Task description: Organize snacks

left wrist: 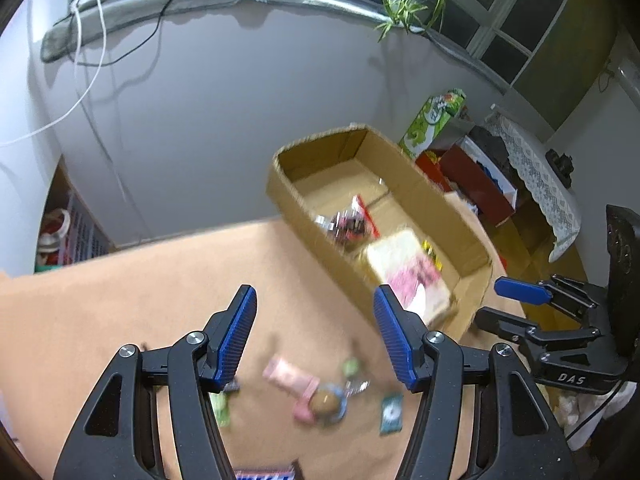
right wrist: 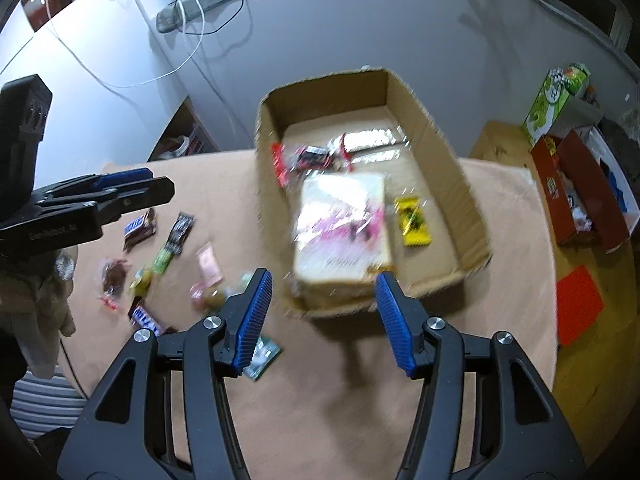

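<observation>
An open cardboard box point(right wrist: 460, 184) stands on the tan table; it also shows in the left wrist view point(left wrist: 440, 200). Inside lie a large white-and-pink packet point(right wrist: 340, 232), a yellow packet point(right wrist: 412, 222) and a red-and-black wrapper point(right wrist: 308, 158). Several loose snacks lie left of the box: a pink packet point(right wrist: 210, 264), chocolate bars point(right wrist: 138, 228), a green packet point(right wrist: 262, 356). My left gripper point(left wrist: 316, 336) is open and empty above loose snacks point(left wrist: 296, 384). My right gripper point(right wrist: 320, 320) is open and empty, just in front of the box's near wall.
A red box point(right wrist: 580, 200) and a green carton point(right wrist: 552, 100) stand to the right of the table. A grey wall with hanging cables point(right wrist: 192, 40) lies behind. The table's right edge point(right wrist: 548, 320) drops to a yellow floor with a red sheet point(right wrist: 578, 304).
</observation>
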Motion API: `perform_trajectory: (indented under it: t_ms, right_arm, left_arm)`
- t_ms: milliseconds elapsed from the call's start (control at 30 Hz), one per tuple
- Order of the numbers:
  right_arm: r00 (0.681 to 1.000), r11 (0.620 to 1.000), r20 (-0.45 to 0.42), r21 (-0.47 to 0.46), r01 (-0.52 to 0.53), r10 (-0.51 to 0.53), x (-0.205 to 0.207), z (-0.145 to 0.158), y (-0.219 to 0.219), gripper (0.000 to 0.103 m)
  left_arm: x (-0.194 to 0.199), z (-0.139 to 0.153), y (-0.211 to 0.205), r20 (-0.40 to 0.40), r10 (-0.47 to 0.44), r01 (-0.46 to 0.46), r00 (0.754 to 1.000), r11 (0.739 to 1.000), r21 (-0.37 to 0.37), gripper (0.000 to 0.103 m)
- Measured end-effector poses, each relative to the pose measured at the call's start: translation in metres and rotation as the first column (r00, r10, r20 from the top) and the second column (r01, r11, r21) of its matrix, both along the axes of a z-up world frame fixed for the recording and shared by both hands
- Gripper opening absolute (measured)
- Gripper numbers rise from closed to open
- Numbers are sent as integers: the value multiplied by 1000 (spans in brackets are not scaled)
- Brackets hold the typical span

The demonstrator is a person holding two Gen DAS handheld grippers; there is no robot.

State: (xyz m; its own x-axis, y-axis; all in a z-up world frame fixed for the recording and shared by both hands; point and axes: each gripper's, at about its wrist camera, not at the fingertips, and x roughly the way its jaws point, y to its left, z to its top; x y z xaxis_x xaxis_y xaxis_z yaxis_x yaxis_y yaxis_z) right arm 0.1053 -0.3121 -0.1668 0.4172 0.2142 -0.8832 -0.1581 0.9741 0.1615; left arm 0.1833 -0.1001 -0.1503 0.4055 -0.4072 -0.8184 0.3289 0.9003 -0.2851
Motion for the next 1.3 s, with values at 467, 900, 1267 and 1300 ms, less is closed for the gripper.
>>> perform_trajectory:
  t_ms: [467, 900, 1267, 1300]
  right_arm:
    - [983, 997, -182, 78, 29, -15, -44, -67, 39, 48]
    - [968, 998, -249, 46, 50, -37, -36, -101, 57, 40]
    - [971, 999, -239, -39, -8, -2, -39, -104, 86, 27]
    - [971, 999, -240, -42, -7, -3, -39, -105, 87, 22]
  left_arm:
    - [-59, -46, 8, -66, -52, 54, 996, 998, 39, 33]
    - [-64, -78, -15, -104, -104, 114, 989, 989, 93, 32]
    - [-66, -87, -25, -120, -124, 136, 985, 985, 103, 25]
    - [-65, -87, -26, -117, -124, 136, 985, 985, 102, 25]
